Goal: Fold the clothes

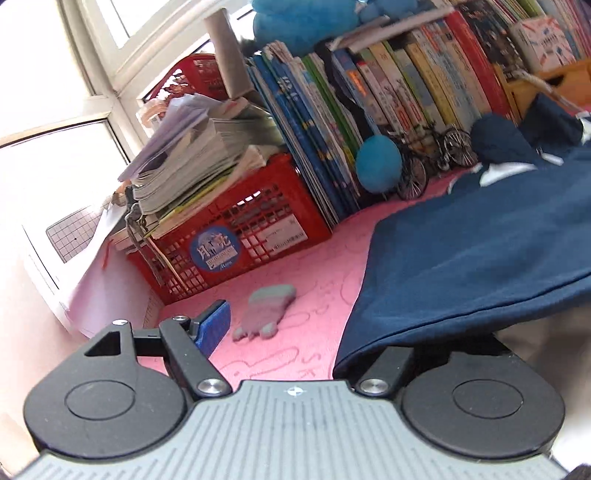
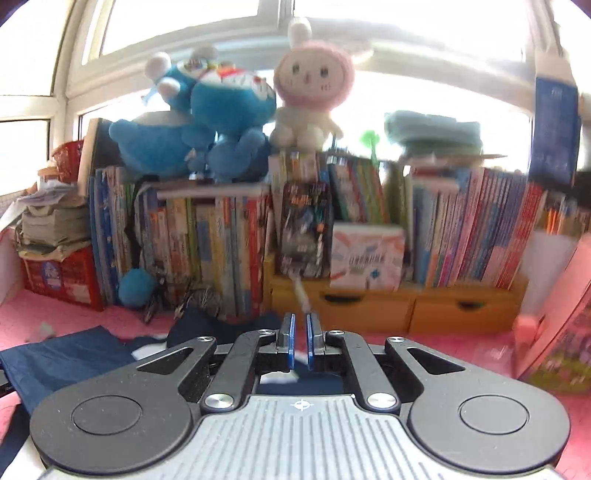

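A pink patterned mat [image 2: 461,345] covers the floor. Along the far side stands a long row of upright books [image 2: 476,236], some resting on a low wooden drawer unit [image 2: 399,306]. At far left a red plastic crate [image 1: 236,236] holds a stack of papers [image 1: 192,166]. Plush toys [image 2: 229,122] sit on top of the books. Behind them, large white-framed windows [image 2: 177,26] let in bright daylight.
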`<state>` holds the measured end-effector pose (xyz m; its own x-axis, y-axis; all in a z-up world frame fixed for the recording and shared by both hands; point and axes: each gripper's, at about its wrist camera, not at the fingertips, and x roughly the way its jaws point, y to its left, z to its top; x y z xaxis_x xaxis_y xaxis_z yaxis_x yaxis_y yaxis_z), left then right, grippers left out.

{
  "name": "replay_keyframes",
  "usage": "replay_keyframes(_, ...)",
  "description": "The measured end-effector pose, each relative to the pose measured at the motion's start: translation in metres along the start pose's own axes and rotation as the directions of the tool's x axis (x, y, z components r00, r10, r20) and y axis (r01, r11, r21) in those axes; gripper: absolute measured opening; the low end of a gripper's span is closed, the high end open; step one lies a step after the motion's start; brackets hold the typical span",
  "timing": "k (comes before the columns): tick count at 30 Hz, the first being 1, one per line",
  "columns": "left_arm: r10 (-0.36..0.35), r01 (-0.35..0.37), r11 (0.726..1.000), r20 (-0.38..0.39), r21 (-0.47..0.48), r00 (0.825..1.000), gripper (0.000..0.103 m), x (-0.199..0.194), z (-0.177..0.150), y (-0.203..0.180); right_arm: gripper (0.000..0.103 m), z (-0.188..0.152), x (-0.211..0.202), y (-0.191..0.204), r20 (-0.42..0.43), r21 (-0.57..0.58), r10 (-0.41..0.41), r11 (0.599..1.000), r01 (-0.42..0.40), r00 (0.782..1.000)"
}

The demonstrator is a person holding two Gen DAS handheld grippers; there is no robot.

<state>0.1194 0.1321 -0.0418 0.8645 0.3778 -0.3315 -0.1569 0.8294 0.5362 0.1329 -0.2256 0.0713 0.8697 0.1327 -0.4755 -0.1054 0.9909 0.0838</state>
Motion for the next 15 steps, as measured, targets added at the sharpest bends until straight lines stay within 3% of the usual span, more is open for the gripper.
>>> replay_keyframes(3,-0.018,0.017,0.999,0.017,0.04,1.0,0.074,-0.003,0.002,-0.006,0.019,-0.029,0.022,-0.013,-0.156,0.14,0.057,0.99,-0.035,0.986)
replay_keyframes(6,-0.046,0.046,0.997,0.001,0.061,0.999,0.074,0.0,0.001,-0.01,0.037,-0.053,0.029,-0.028,-0.236,0.27,0.084,0.963,-0.018,0.968)
replay_keyframes(8,-0.061,0.062,0.996,-0.019,0.059,0.998,0.074,0.003,0.0,-0.011,0.05,-0.065,0.023,-0.029,-0.235,0.287,0.039,0.957,0.031,0.971)
replay_keyframes(10,-0.073,0.075,0.995,-0.034,0.06,0.997,0.074,0.007,-0.001,-0.011,0.07,-0.074,0.015,-0.029,-0.216,0.276,-0.04,0.956,0.1,0.976)
replay_keyframes(12,-0.082,0.085,0.995,-0.042,0.061,0.996,0.074,0.008,-0.001,-0.012,0.073,-0.082,0.018,-0.025,-0.228,0.256,-0.056,0.96,0.115,0.972)
replay_keyframes(14,-0.083,0.085,0.995,-0.042,0.058,0.996,0.074,0.008,-0.002,-0.011,0.073,-0.086,0.028,-0.021,-0.277,0.258,-0.007,0.963,0.082,0.961)
replay_keyframes(15,-0.085,0.088,0.995,-0.045,0.054,0.995,0.074,0.008,-0.001,-0.011,0.059,-0.089,0.034,-0.019,-0.303,0.26,0.02,0.963,0.063,0.953)
